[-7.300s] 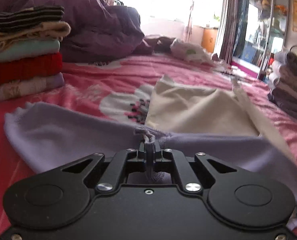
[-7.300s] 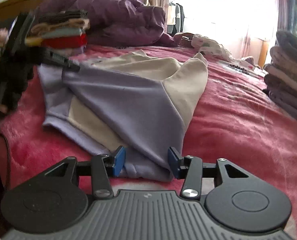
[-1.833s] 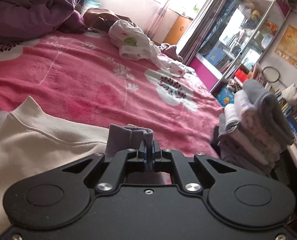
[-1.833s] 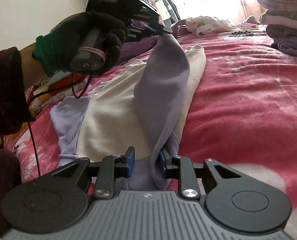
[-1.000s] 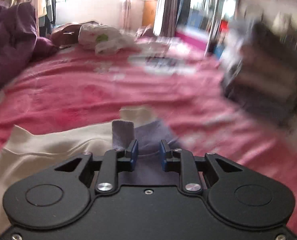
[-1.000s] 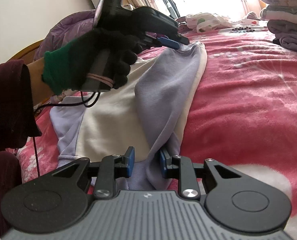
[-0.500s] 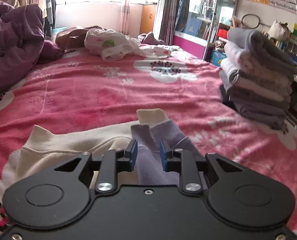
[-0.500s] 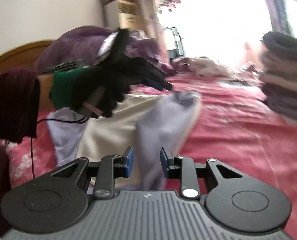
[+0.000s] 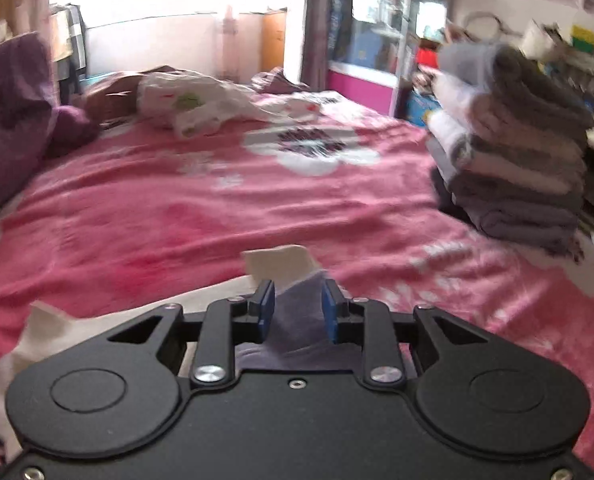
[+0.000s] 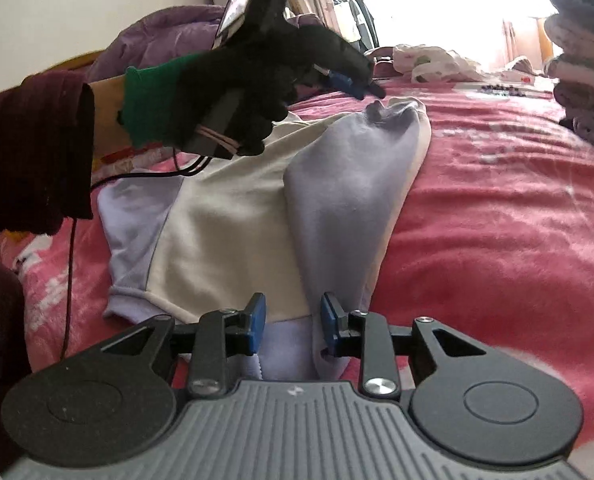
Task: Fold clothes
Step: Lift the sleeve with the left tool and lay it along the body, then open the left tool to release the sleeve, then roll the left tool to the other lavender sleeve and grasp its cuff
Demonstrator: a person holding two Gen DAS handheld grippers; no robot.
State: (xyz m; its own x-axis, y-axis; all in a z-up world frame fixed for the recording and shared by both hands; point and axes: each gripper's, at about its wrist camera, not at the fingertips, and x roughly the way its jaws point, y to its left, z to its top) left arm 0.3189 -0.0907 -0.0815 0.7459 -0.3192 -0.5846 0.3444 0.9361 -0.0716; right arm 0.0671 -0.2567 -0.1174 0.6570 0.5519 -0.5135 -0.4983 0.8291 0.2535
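Left gripper (image 9: pixel 295 307) and right gripper (image 10: pixel 291 322) both spread, gripping nothing; sweatshirt (image 10: pixel 237 220) on bed (image 10: pixel 497 220) looks soft, limp — pinch at cuff (image 10: pixel 379 112) or hem.

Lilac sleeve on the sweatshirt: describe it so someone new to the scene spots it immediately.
Start at the pink floral blanket covering the bed. On it lies a cream and lilac sweatshirt, just ahead of the open right claw. The lilac sleeve is the long strip folded lengthwise over the cream body, cuff bunched at the far end below the left claw; the other lilac sleeve lies flat at the left edge.
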